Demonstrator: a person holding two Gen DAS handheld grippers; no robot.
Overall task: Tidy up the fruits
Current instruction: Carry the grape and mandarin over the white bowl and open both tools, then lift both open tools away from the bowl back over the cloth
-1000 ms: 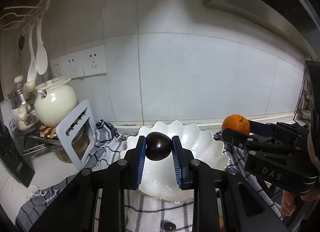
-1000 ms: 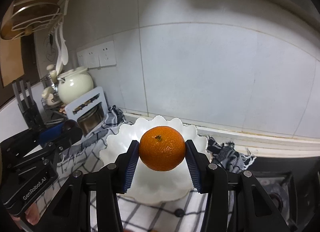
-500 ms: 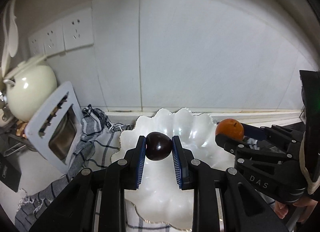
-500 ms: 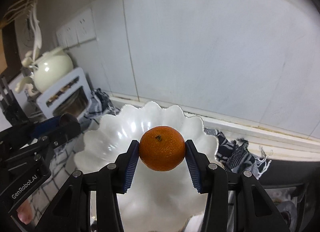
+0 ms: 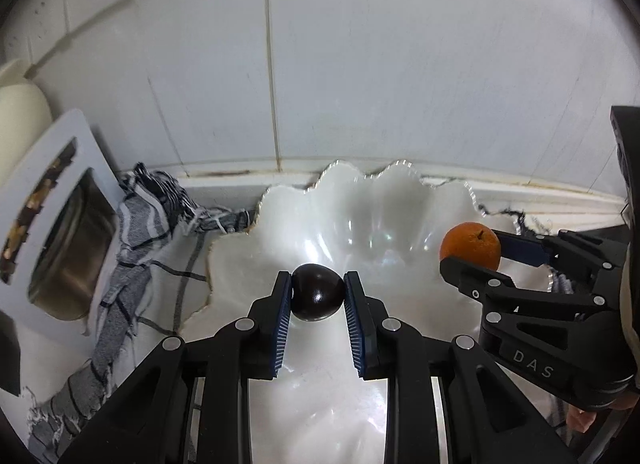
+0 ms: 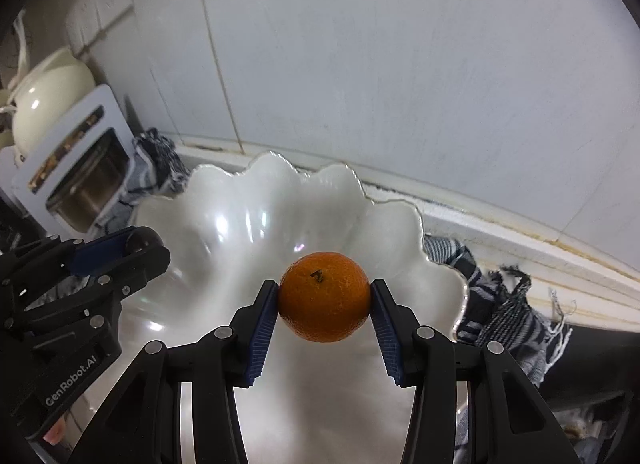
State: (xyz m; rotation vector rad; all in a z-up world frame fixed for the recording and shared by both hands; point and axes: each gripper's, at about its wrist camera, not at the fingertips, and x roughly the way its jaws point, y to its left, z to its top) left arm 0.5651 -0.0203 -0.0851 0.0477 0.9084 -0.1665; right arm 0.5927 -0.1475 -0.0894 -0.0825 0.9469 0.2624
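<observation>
A dark, glossy plum (image 5: 317, 291) sits pinched between the blue pads of my left gripper (image 5: 317, 296), which is shut on it above the left half of a white scalloped bowl (image 5: 380, 207). My right gripper (image 6: 324, 304) is shut on an orange (image 6: 324, 296) and hangs over the bowl (image 6: 240, 219) near its right side. In the left wrist view the orange (image 5: 470, 244) and the right gripper (image 5: 480, 254) show at the right. The right wrist view shows the left gripper (image 6: 140, 248) at the left, its plum (image 6: 145, 238) barely visible. The bowl holds no fruit.
A checked cloth (image 5: 132, 272) lies under the bowl and bunches at both sides (image 6: 500, 304). A white frame with a metal pot (image 5: 60, 240) and a cream teapot (image 6: 48, 99) stand at the left. The tiled wall (image 5: 360, 63) rises right behind the bowl.
Both grippers have moved forward and down toward the bowl and tilted more steeply. The bowl now fills the lower view. Each fruit stays held as before.
</observation>
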